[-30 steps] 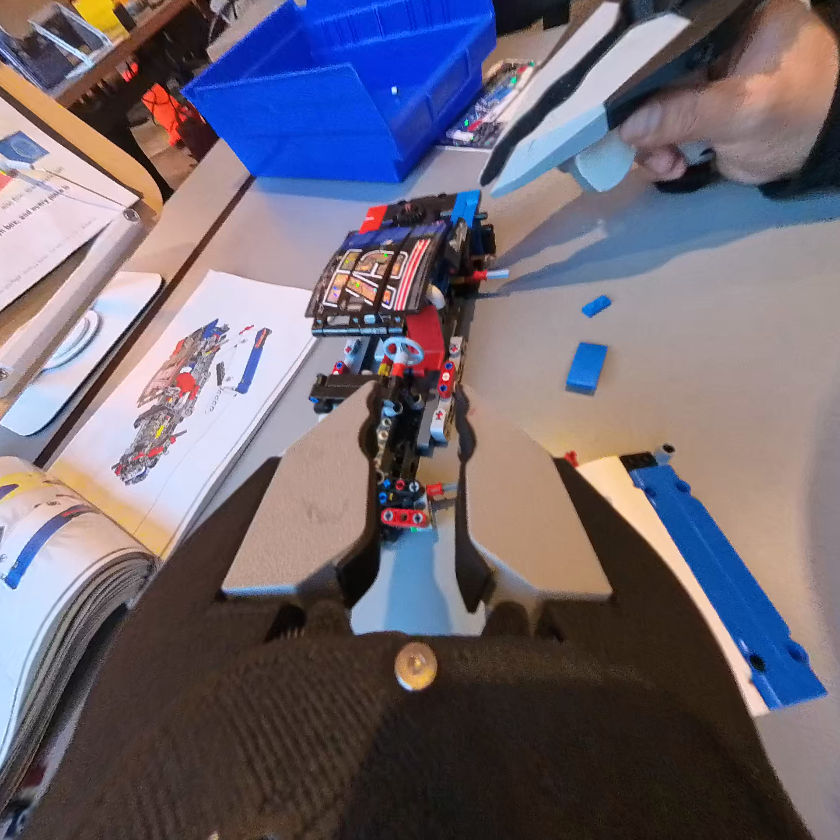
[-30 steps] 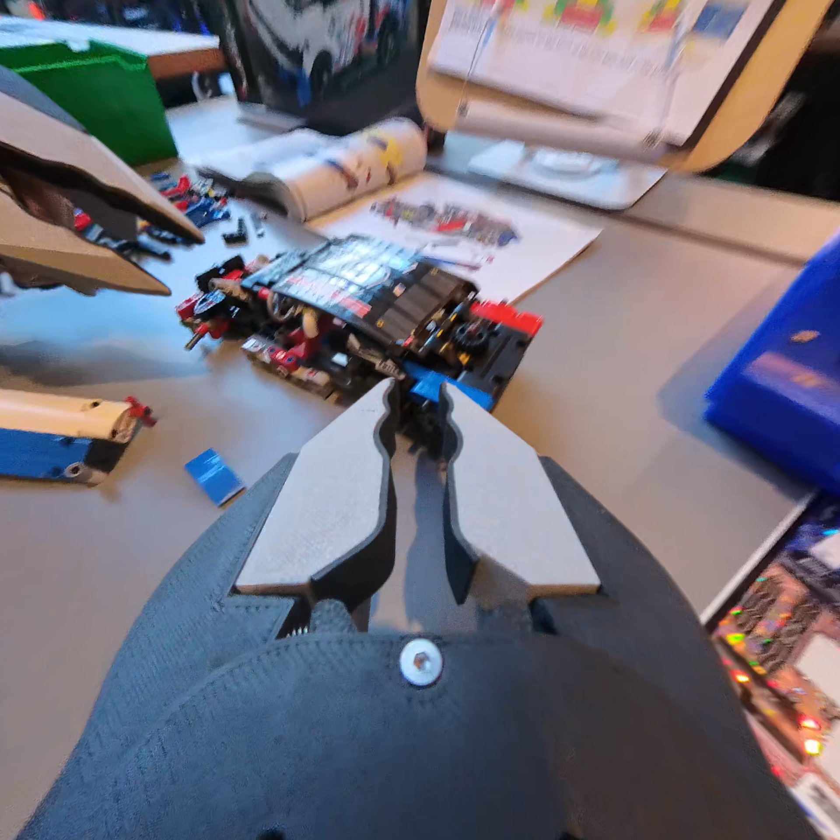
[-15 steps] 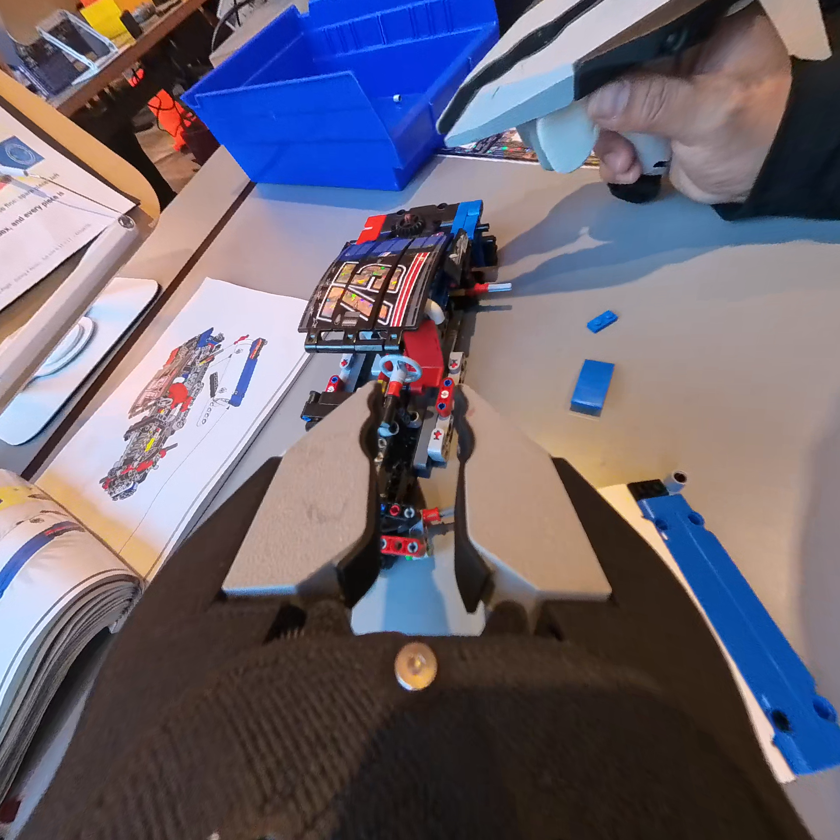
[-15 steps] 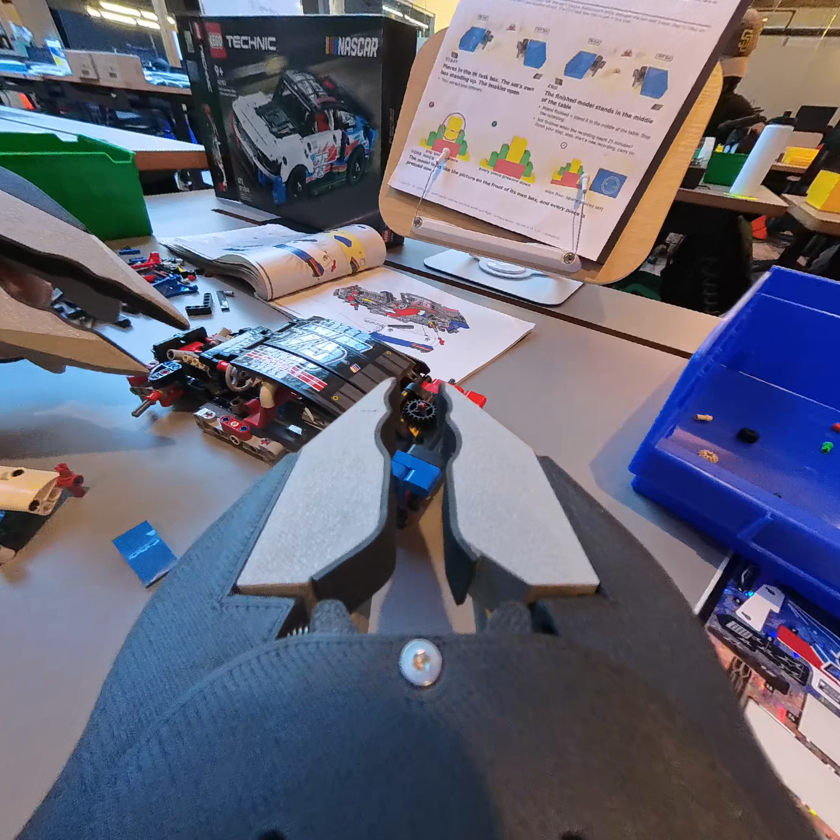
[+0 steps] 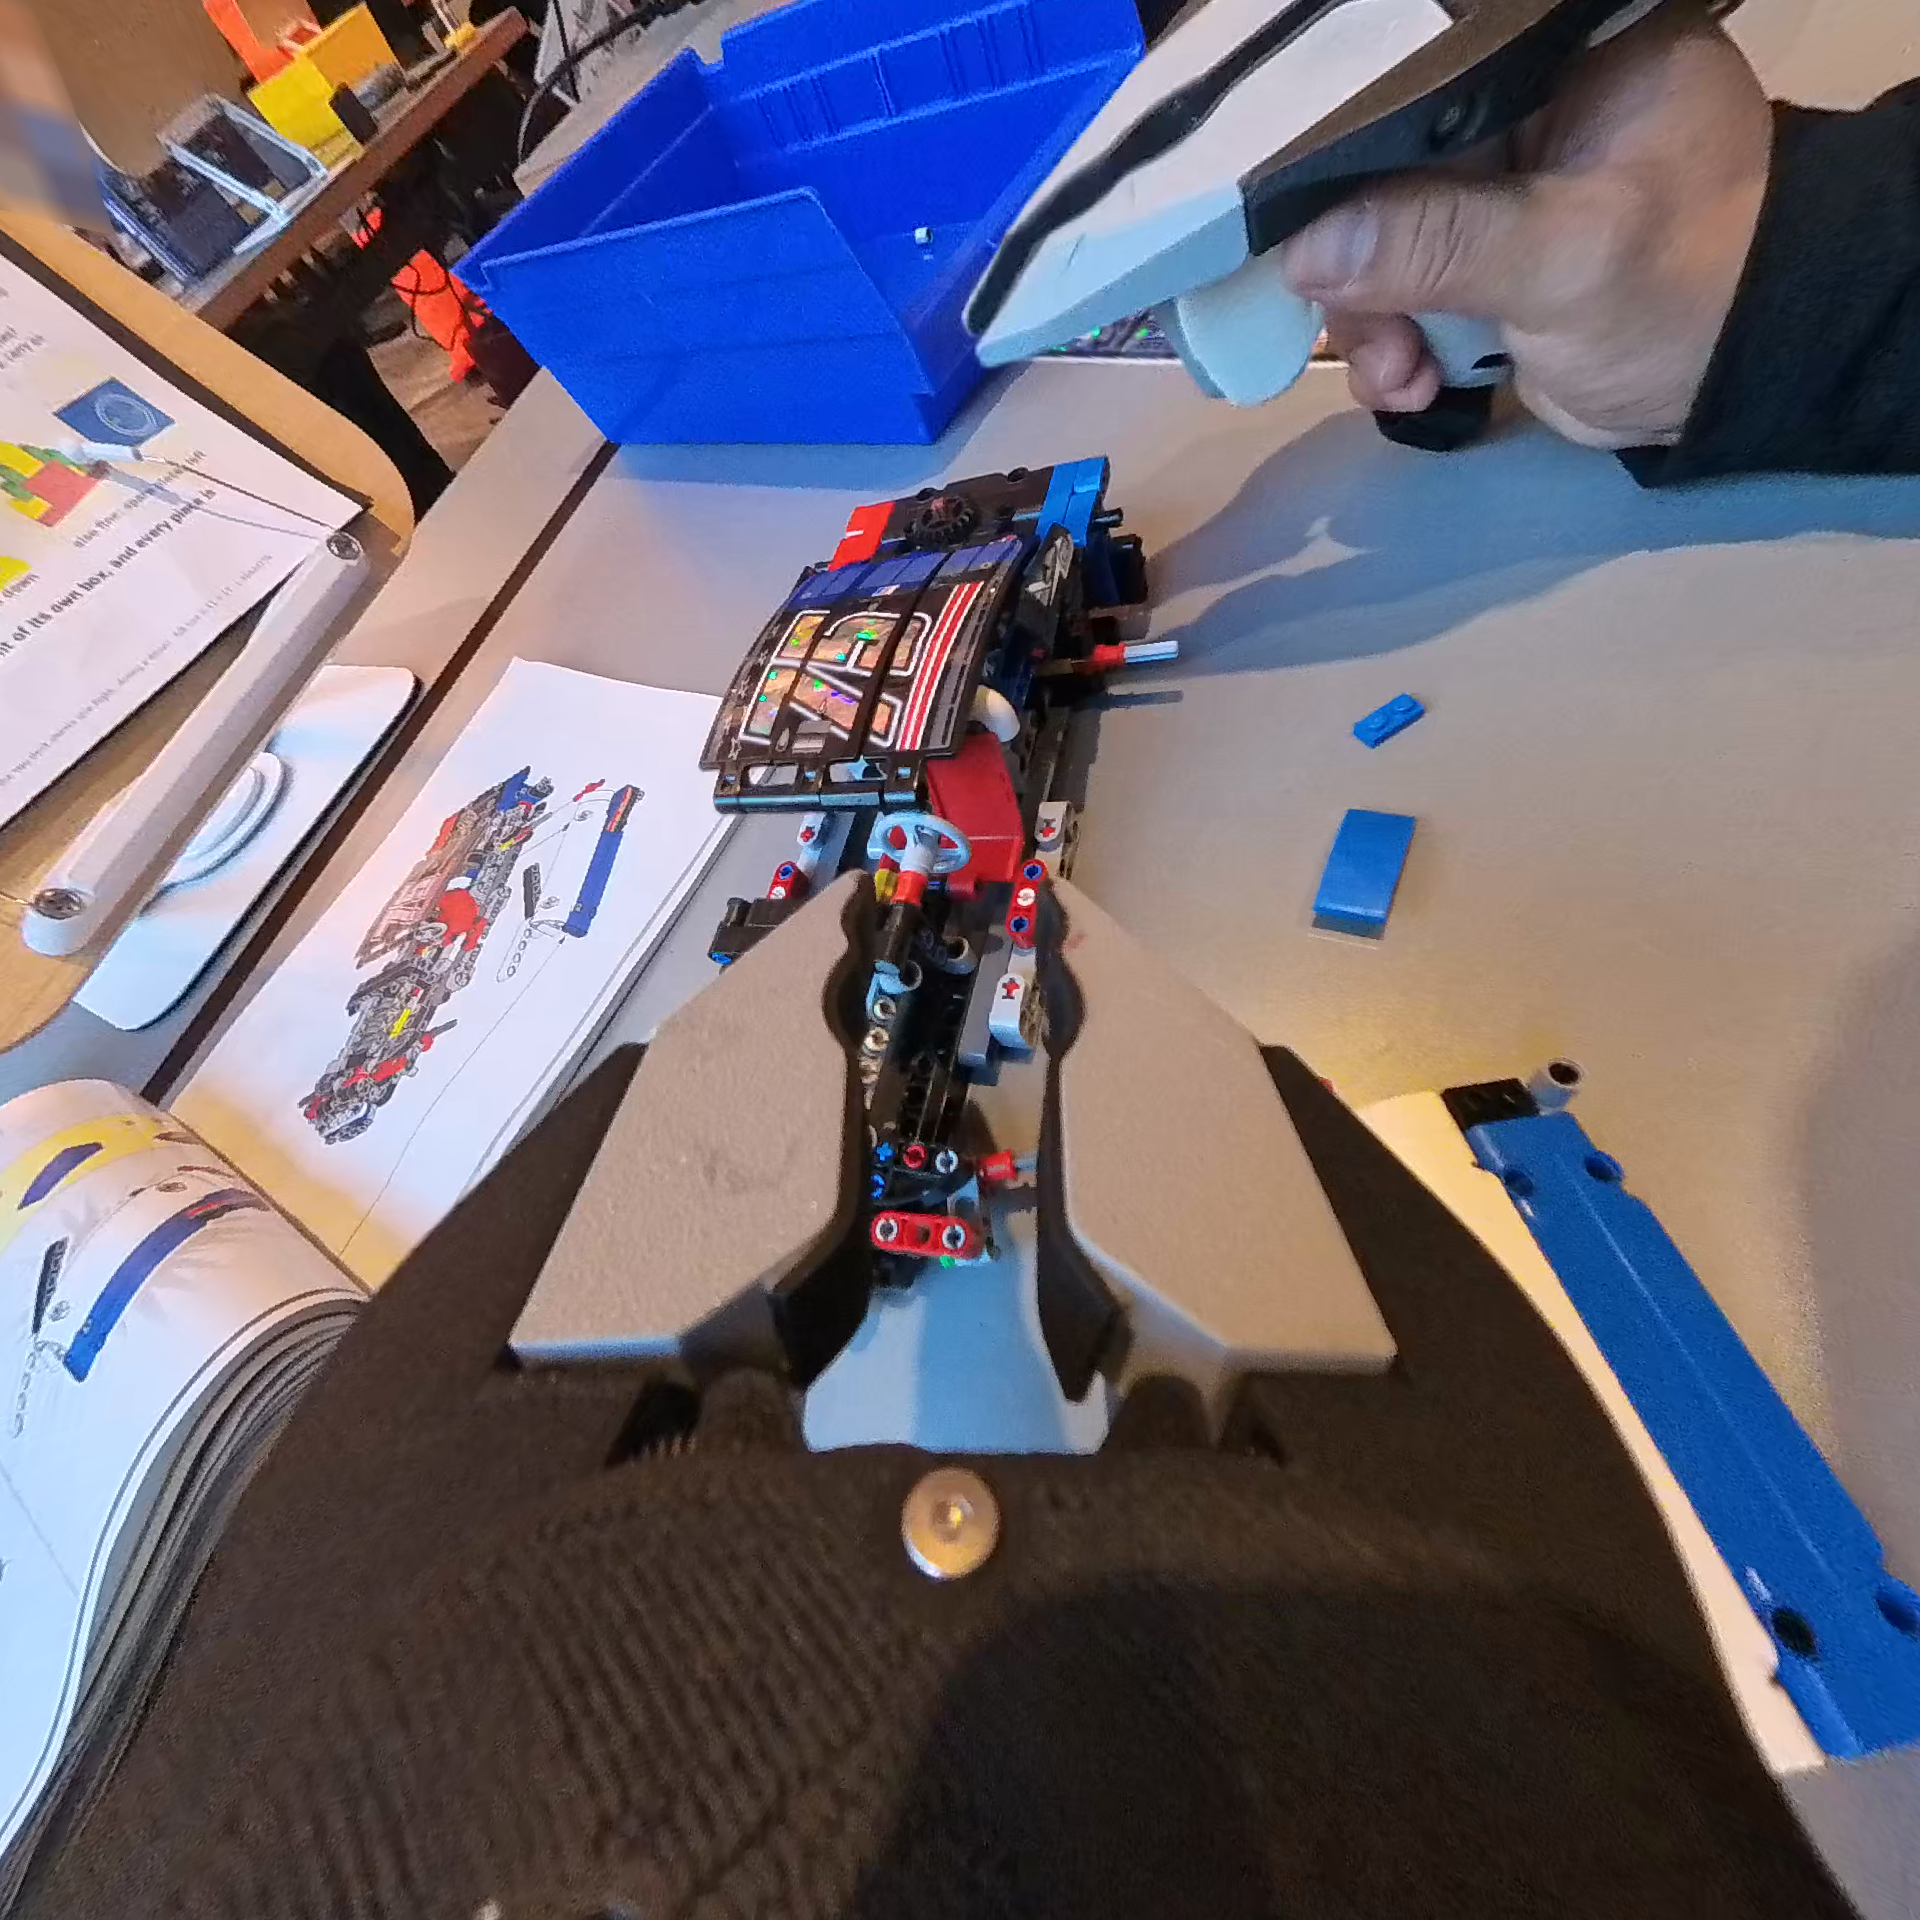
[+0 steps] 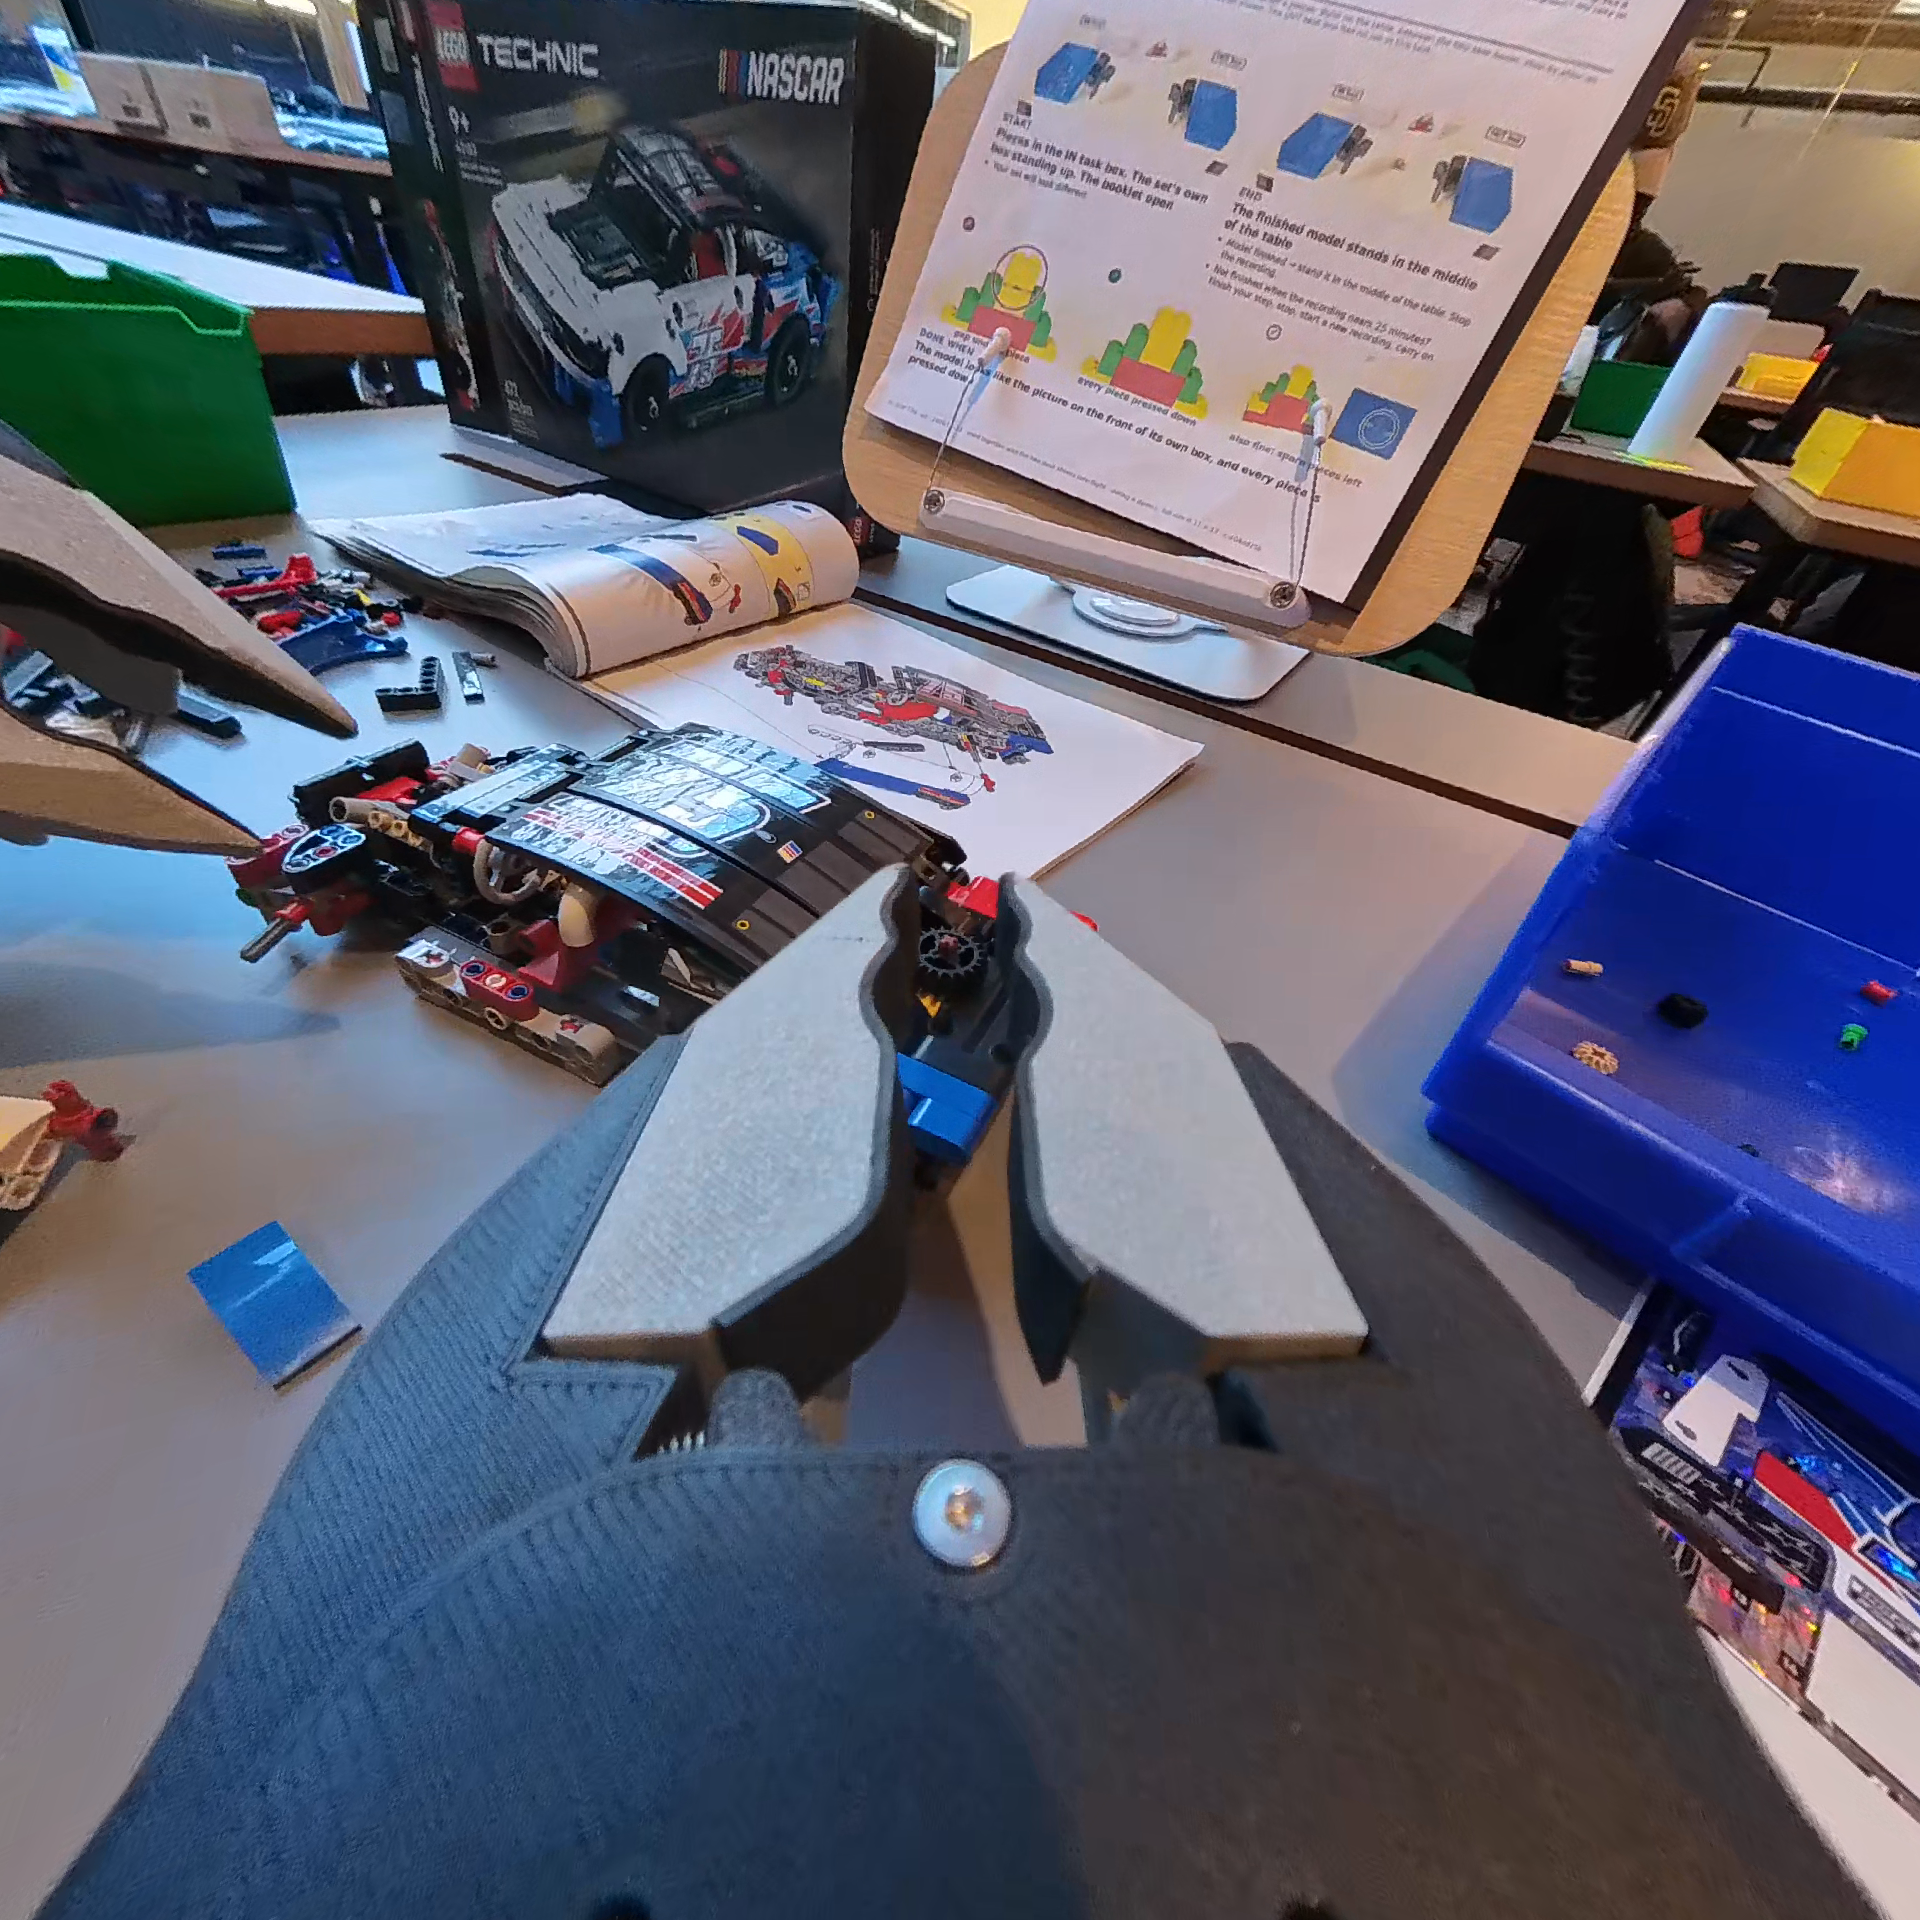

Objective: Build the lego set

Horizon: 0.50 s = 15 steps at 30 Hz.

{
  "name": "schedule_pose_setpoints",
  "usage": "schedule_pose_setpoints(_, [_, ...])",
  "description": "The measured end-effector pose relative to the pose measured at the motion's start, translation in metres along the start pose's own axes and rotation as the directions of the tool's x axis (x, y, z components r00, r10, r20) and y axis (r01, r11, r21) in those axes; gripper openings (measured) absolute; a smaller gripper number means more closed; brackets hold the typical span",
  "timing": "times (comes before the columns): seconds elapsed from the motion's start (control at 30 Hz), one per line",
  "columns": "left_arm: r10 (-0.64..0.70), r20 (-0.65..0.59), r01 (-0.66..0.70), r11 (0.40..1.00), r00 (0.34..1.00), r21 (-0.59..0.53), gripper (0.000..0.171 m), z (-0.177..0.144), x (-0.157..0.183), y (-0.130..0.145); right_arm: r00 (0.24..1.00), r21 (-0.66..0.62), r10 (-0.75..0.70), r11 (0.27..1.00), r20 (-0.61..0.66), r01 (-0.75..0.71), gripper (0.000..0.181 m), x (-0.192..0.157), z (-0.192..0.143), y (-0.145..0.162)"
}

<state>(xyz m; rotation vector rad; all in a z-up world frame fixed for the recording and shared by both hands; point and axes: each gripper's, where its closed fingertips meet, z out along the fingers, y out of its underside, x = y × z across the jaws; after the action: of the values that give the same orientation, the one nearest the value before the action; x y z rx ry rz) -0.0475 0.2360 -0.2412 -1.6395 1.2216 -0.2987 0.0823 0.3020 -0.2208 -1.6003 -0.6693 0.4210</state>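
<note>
The partly built lego car (image 5: 914,727), with a black stickered roof and red and blue parts, lies on the grey table (image 5: 1558,831). My left gripper (image 5: 951,904) is shut on the car's front chassis, with a finger on each side. The car also shows in the right wrist view (image 6: 623,831), with the left gripper's fingers (image 6: 156,821) at its front end. My right gripper (image 6: 954,888) hovers above the car's rear blue end, its jaws a narrow gap apart and empty. In the left wrist view it (image 5: 1039,301) hangs in the air, held by a hand.
A blue tile (image 5: 1363,868), a small blue plate (image 5: 1387,717) and a long blue-and-white panel (image 5: 1683,1351) lie right of the car. A blue bin (image 5: 790,239) stands behind it. The open booklet (image 5: 488,914), a sheet stand (image 6: 1226,260), the set's box (image 6: 644,239), a green bin (image 6: 125,395) and loose parts (image 6: 301,613) lie beyond. The tips of one gripper are about 15 centimeters away from the tips of the other. The left tips stand about 9 centimeters off the blue tile (image 5: 1363,868). Seen from the right wrist view (image 6: 262,1290) as well.
The right gripper has risen and moved from beside the car's rear to above it, near the blue bin. The left gripper keeps its hold on the car's front.
</note>
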Motion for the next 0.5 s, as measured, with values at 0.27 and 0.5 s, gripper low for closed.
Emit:
schedule_pose_setpoints(0.27, [-0.033, -0.031, 0.032, 0.999, 0.999, -0.012, 0.027, 0.003, 0.009, 0.005, 0.998, 0.038, 0.059, 0.998, -0.02, -0.058, 0.01, 0.01, -0.006, -0.004])
schedule_pose_setpoints(0.5, [-0.018, -0.06, 0.016, 0.999, 0.998, -0.032, 0.026, 0.006, 0.019, 0.013, 0.999, 0.01, 0.035, 0.999, -0.016, -0.034, 0.01, 0.007, -0.002, 0.0])
